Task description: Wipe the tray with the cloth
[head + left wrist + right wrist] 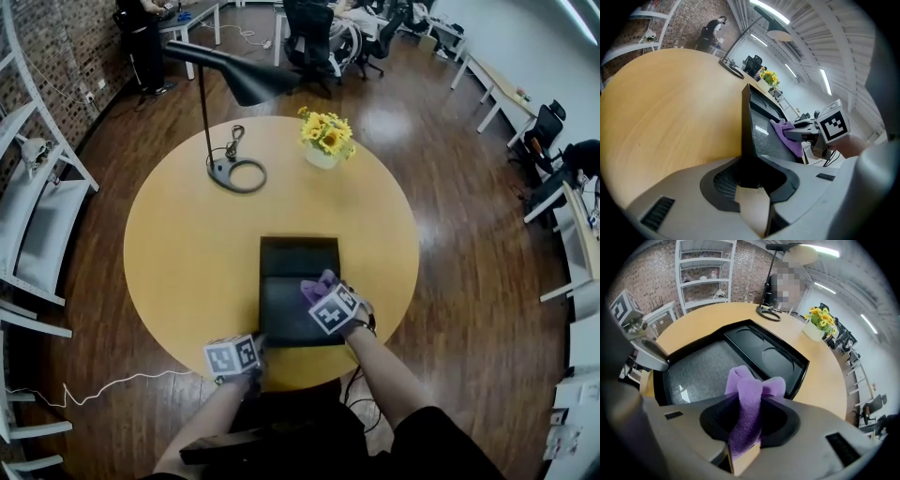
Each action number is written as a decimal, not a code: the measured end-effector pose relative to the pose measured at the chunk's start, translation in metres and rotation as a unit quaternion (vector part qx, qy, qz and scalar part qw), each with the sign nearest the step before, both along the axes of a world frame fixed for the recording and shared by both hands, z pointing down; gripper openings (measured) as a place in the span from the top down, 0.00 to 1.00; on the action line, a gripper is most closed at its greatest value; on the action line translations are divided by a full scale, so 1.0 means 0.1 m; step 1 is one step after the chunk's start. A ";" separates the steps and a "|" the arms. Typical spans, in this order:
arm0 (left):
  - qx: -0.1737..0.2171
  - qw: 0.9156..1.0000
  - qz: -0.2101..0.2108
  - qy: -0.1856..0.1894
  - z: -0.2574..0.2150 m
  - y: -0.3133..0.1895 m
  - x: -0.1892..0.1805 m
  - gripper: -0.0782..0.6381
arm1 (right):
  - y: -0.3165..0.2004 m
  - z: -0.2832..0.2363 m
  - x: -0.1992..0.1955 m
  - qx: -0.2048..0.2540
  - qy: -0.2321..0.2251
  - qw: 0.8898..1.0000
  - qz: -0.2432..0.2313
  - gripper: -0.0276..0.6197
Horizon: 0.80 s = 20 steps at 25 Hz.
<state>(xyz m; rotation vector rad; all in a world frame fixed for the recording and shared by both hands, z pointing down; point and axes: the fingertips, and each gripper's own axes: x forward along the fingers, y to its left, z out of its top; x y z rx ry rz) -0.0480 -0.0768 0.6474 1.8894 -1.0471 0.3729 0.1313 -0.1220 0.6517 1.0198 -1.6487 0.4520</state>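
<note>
A black two-compartment tray [297,265] lies at the near middle of the round yellow table [187,253]. My right gripper [323,292] is shut on a purple cloth [322,282] and holds it over the tray's near compartment, by its right side. In the right gripper view the cloth [752,390] bulges up between the jaws of the right gripper [750,427], above the tray [773,355]. My left gripper [255,345] is at the tray's near left corner. In the left gripper view the left gripper [750,180] is shut on the tray's rim [746,126], and the cloth [785,133] shows beyond.
A black desk lamp [234,173] stands at the table's far left, its shade [253,82] hanging over the table. A vase of yellow flowers [325,141] sits at the far middle. White shelving [28,216] stands left of the table. The table's near edge is just behind both grippers.
</note>
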 end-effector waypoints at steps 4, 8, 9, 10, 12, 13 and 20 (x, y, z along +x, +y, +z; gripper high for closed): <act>-0.001 1.000 -0.009 0.029 -0.02 0.04 -0.03 0.75 | 0.04 -0.17 -0.43 0.011 -0.138 0.989 0.047 0.78; 0.012 0.994 -0.051 0.098 -0.21 0.10 -0.25 0.71 | 0.14 -0.27 -1.12 -0.008 -0.323 0.937 0.131 0.78; 0.016 0.992 -0.067 0.108 -0.26 0.12 -0.36 0.71 | 0.19 -0.25 -1.29 -0.017 -0.337 0.932 0.134 0.78; 0.019 0.990 -0.085 0.115 -0.28 0.15 -0.47 0.71 | 0.24 -0.21 -1.42 -0.024 -0.332 0.935 0.125 0.78; 0.021 0.985 -0.119 0.122 -0.28 0.18 -0.70 0.71 | 0.35 -0.06 -1.52 -0.027 -0.292 0.951 0.100 0.78; 0.020 0.983 -0.132 0.123 -0.27 0.19 -0.79 0.71 | 0.38 -0.01 -1.51 -0.027 -0.278 0.956 0.091 0.78; 0.013 0.982 -0.148 0.120 -0.21 0.14 -0.84 0.72 | 0.63 0.02 -1.47 -0.091 -0.192 0.974 -0.081 0.78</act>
